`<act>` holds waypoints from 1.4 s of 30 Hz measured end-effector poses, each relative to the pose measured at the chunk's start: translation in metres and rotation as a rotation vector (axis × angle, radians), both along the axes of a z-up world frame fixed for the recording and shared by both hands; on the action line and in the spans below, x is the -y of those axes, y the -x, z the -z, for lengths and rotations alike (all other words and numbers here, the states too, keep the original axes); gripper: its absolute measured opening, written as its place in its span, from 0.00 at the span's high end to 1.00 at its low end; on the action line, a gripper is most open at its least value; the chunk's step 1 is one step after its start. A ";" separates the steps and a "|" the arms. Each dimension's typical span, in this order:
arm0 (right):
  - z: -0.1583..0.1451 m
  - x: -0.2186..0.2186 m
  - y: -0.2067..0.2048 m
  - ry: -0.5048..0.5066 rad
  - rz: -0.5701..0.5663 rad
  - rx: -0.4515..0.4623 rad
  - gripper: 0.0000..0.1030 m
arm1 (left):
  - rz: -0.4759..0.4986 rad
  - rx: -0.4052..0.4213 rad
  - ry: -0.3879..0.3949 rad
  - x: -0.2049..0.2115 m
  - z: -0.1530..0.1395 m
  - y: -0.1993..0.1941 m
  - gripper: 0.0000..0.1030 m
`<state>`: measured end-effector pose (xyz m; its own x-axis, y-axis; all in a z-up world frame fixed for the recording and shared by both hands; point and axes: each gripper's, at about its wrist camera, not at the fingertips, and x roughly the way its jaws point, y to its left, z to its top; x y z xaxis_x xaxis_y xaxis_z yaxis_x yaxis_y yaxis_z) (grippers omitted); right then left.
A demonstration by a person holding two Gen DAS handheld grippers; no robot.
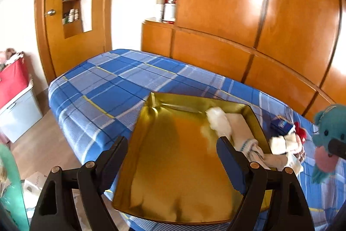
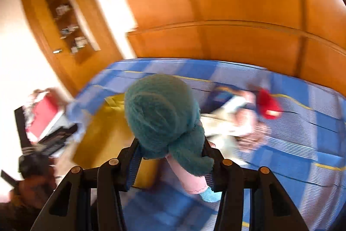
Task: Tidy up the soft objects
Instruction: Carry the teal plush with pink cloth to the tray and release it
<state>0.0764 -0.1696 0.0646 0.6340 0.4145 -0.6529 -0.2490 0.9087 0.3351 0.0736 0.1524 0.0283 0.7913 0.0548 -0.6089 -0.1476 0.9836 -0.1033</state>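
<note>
A gold tray [image 1: 173, 176] lies on the blue plaid bed [image 1: 103, 83]. A white fluffy item [image 1: 217, 121] and a white cloth [image 1: 242, 131] lie along its right side. My left gripper [image 1: 173, 141] hovers open over the tray's near half with nothing between its fingers. To the right of the tray sits a pile of soft toys [image 1: 285, 140]. My right gripper [image 2: 170, 145] is shut on a teal plush toy [image 2: 160, 114] with a pink belly, held in the air above the bed; the same teal plush toy [image 1: 326, 133] shows at the left wrist view's right edge. The right wrist view is blurred.
Wooden wardrobe panels [image 1: 259, 25] run behind the bed, with a wooden door [image 1: 56, 36] at the far left. A red box [image 1: 13, 79] rests on a pale bin [image 1: 19, 112] on the floor left of the bed. The soft-toy pile [image 2: 237, 118] includes a red piece [image 2: 268, 105].
</note>
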 end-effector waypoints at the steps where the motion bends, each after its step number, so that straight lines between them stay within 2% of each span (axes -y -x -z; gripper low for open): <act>1: -0.002 -0.017 -0.005 -0.032 -0.044 -0.010 0.52 | -0.014 0.001 0.001 -0.006 -0.001 0.000 0.18; 5: 0.005 -0.073 -0.025 -0.110 -0.154 -0.079 0.52 | -0.056 0.000 0.011 -0.024 0.000 0.003 0.18; 10: 0.034 -0.128 -0.057 -0.101 -0.195 -0.186 0.52 | -0.091 -0.012 0.024 -0.039 0.005 0.004 0.18; 18: 0.096 -0.159 -0.096 0.067 -0.129 -0.282 0.39 | -0.093 -0.046 0.039 -0.044 0.019 0.000 0.18; 22: 0.101 -0.158 -0.097 0.085 -0.122 -0.271 0.33 | -0.084 -0.056 0.039 -0.041 0.022 -0.003 0.18; 35: 0.075 -0.150 -0.077 0.029 -0.123 -0.189 0.32 | -0.061 -0.042 0.012 -0.029 0.015 0.001 0.18; 42: 0.050 -0.136 -0.057 0.032 -0.096 -0.081 0.32 | -0.027 -0.022 -0.010 -0.015 0.009 0.007 0.18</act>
<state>0.1334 -0.0339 0.0150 0.5370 0.4489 -0.7142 -0.3084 0.8925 0.3291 0.0666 0.1669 0.0197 0.7760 0.0821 -0.6254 -0.1766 0.9801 -0.0904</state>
